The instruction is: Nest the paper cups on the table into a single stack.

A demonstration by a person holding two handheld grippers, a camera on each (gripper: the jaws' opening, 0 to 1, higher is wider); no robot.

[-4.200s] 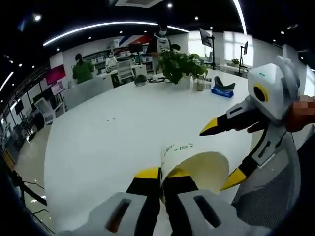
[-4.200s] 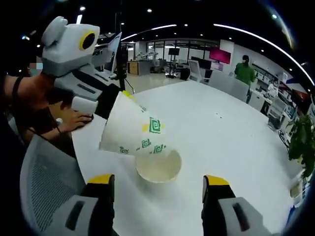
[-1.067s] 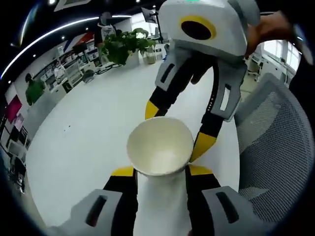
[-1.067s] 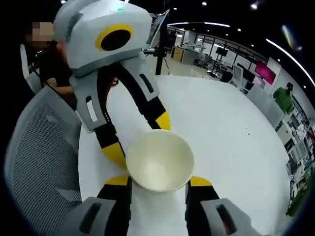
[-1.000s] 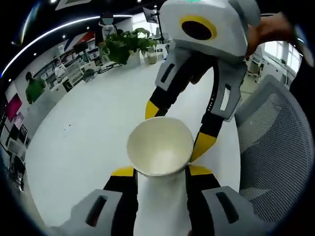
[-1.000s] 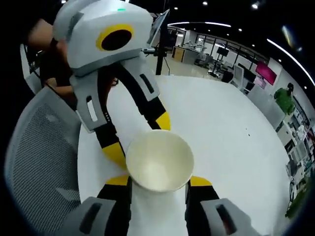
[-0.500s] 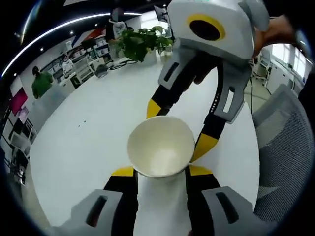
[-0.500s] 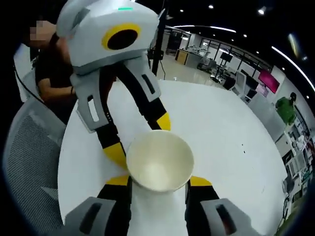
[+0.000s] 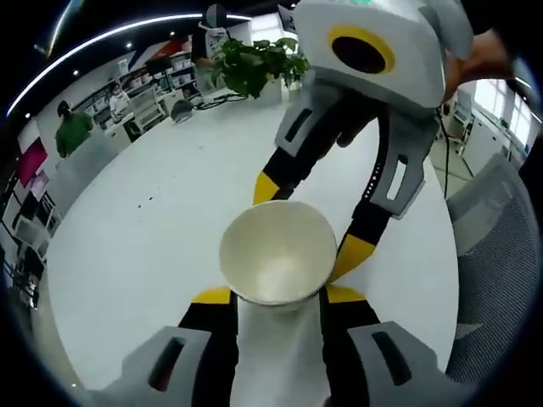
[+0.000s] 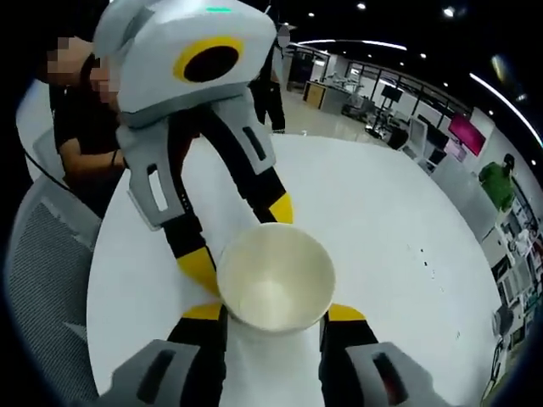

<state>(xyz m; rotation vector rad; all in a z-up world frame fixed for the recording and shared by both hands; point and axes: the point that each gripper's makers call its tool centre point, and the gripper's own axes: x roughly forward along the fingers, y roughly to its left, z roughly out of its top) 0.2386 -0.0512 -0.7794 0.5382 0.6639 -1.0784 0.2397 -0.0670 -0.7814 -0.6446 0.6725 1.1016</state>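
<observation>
Left gripper view: the left gripper (image 9: 276, 295) clamps a white paper cup (image 9: 277, 254) by its sides, with the lower wall cut off by the jaws. One smooth, round mouth faces the camera; whether more cups nest inside is unclear. The right gripper (image 10: 273, 312) grips it likewise above the white table (image 10: 399, 229). A mesh chair (image 9: 496, 280) stands beside.
</observation>
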